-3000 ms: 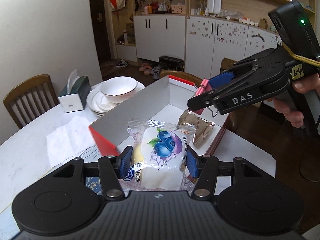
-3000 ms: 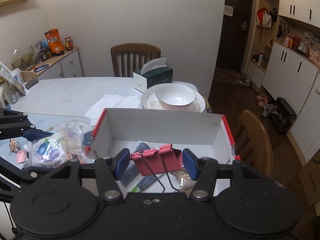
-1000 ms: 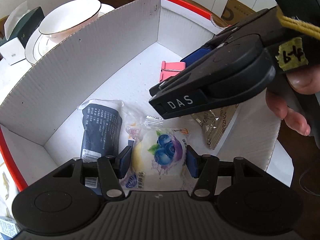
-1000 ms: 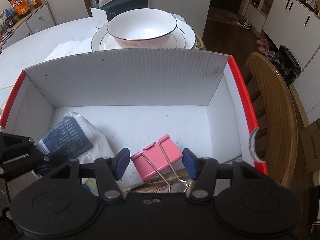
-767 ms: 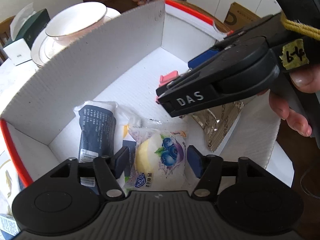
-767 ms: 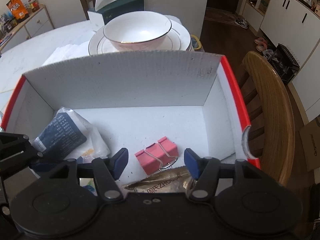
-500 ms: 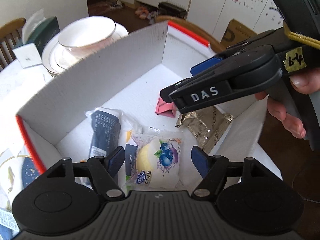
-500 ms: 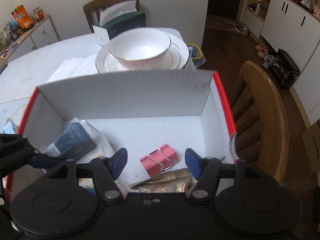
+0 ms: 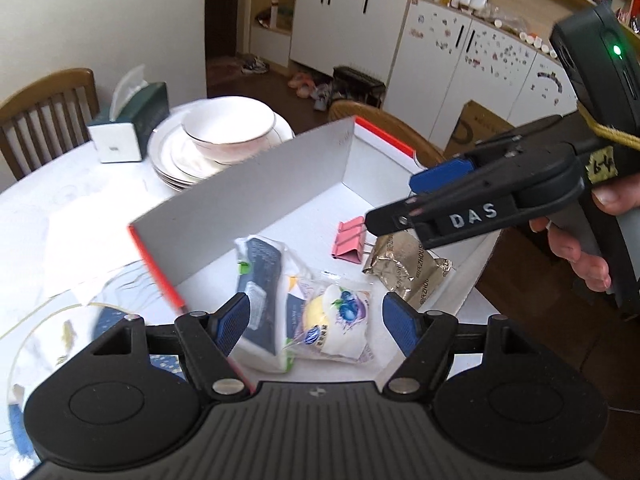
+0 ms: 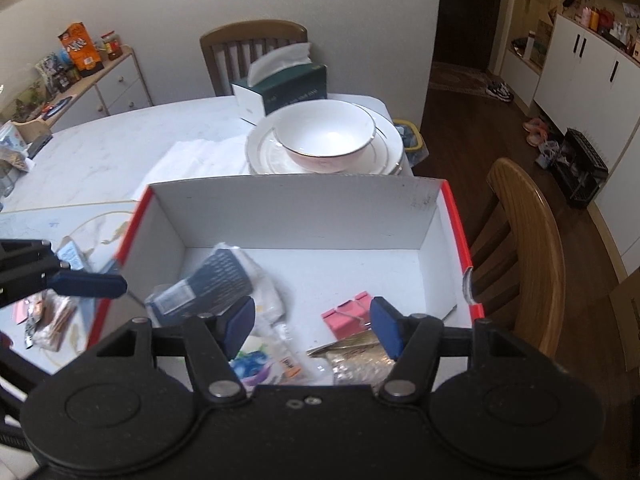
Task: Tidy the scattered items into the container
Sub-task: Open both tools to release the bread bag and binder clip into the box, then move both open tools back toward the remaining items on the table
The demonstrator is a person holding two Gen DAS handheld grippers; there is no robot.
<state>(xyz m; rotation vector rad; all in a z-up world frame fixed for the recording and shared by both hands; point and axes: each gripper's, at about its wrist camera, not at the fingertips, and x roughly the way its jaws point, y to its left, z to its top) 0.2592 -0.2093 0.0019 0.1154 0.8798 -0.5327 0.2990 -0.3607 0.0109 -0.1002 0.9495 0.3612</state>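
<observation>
- Inside the white box (image 10: 304,208) with the red rim, four things can be seen lying loose on the floor: a blueberry snack pack (image 9: 336,320), a dark blue packet (image 9: 260,264), a pink binder clip (image 9: 350,238) and a gold foil pouch (image 9: 408,270).
- Both tools are spread wide with nothing held, so this round of drop-offs looks done.
- The left gripper (image 9: 316,326) is hung just above the blueberry pack, blue pads well clear on either side of it.
- The right gripper (image 10: 312,328) is held over the near edge of the box, above the clip and the foil pouch, empty too.
- Not finished though, going by the right wrist view: a small clear wrapper (image 10: 50,320) and some other bits are left out on the patterned plate (image 10: 100,224) to the left of the box. What exactly they are can't be made out.
- A blue-ish something (image 9: 18,428) is also glimpsed on that plate in the left view, too blurred to call.
- The bowl (image 10: 326,136), plates and tissue box (image 10: 280,88) behind the box are probably not part of the tidy-up.
- Rough guess: more than half is done, a few small pieces to be fetched.
</observation>
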